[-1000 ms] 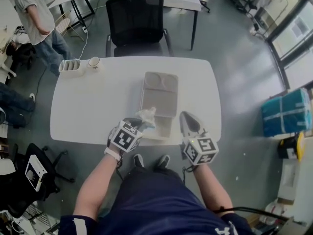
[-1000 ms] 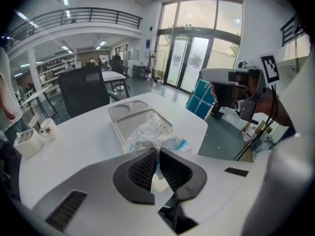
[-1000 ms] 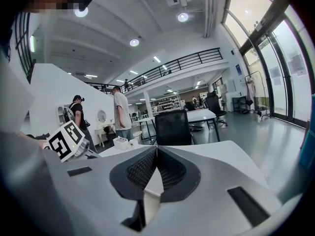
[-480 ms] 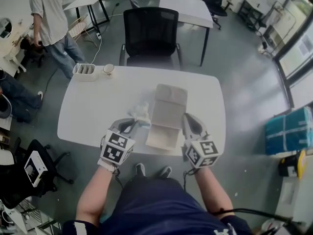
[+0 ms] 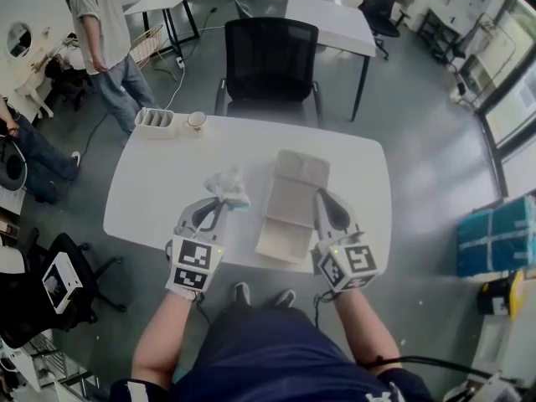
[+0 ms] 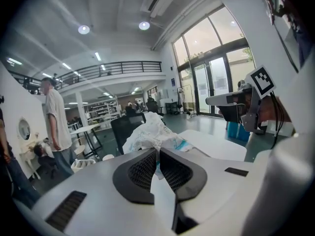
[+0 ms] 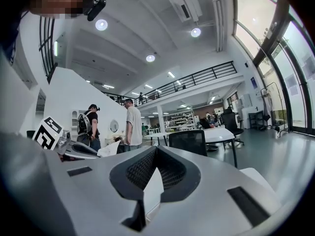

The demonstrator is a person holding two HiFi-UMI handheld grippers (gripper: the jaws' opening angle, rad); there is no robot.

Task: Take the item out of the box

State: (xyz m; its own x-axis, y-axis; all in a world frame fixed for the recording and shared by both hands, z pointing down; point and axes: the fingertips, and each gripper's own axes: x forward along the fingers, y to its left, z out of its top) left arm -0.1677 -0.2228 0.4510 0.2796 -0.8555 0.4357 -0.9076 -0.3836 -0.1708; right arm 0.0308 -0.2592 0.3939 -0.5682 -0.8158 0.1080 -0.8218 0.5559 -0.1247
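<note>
The open beige box (image 5: 287, 212) lies in the middle of the white table (image 5: 159, 199), its lid folded back toward the far side. My left gripper (image 5: 219, 203) is to the left of the box, shut on a crumpled white plastic-wrapped item (image 5: 228, 186) with a blue patch. In the left gripper view the item (image 6: 151, 133) sticks out beyond the closed left gripper (image 6: 157, 150). My right gripper (image 5: 322, 199) is at the box's right edge. In its own view the right gripper (image 7: 155, 151) is shut and I see nothing between the jaws.
A white slotted holder (image 5: 156, 121) and a cup (image 5: 196, 121) stand at the table's far left corner. A black chair (image 5: 272, 61) is behind the table. A person (image 5: 100, 32) stands at the back left. A teal package (image 5: 502, 233) is on the floor at right.
My left gripper has carried the item leftward, from over the box's near left corner to the bare table beside it. The right gripper has stayed by the box's right edge.
</note>
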